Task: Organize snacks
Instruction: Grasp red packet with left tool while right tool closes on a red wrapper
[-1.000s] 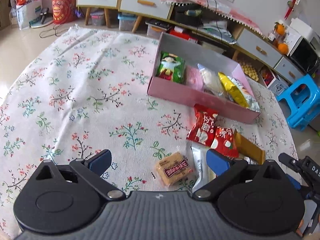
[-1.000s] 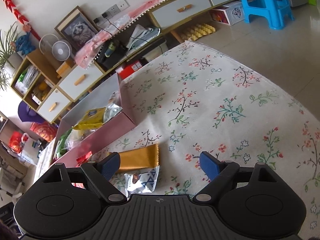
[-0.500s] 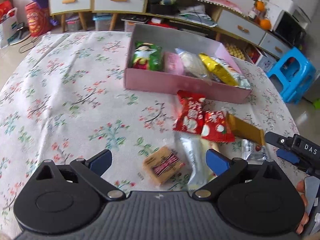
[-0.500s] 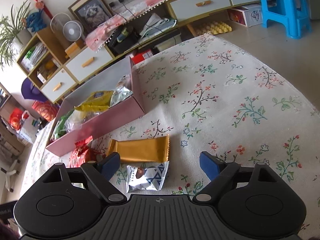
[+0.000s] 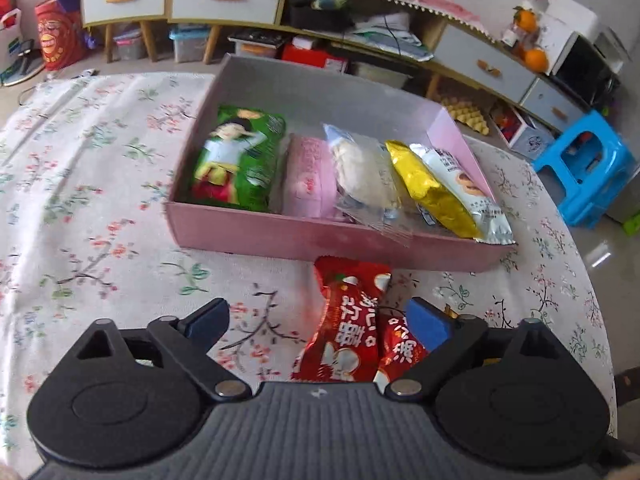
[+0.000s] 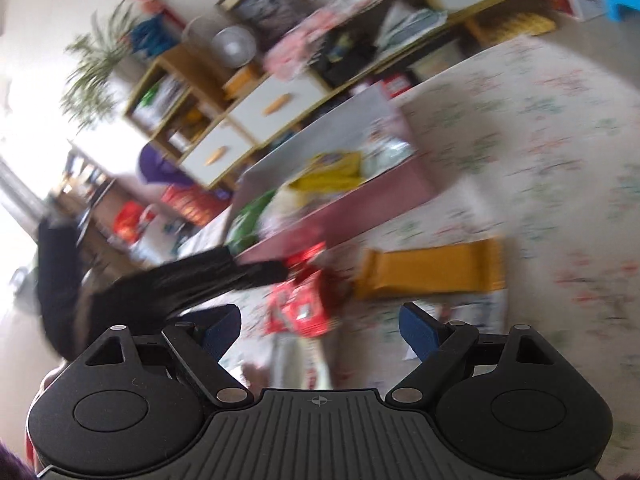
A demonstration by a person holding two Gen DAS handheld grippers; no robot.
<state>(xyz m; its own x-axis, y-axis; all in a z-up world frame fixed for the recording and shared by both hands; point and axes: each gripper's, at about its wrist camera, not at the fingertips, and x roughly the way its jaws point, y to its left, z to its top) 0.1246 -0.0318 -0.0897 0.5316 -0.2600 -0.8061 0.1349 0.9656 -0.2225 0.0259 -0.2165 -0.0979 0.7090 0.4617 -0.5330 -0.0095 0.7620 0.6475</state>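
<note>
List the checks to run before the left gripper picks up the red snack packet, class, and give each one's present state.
1. Left gripper open: ok.
2. Red snack packet between its fingers: ok, off-centre towards the right finger.
3. Second red packet clear of the grasp: not ok, it lies alongside.
4. Free space in pink box: ok, behind the packets.
5. Right gripper out of the way: cannot tell, view blurred.

Left gripper (image 5: 318, 316) fingers spread wide, lower frame; right gripper (image 6: 320, 322) same, its view blurred.
</note>
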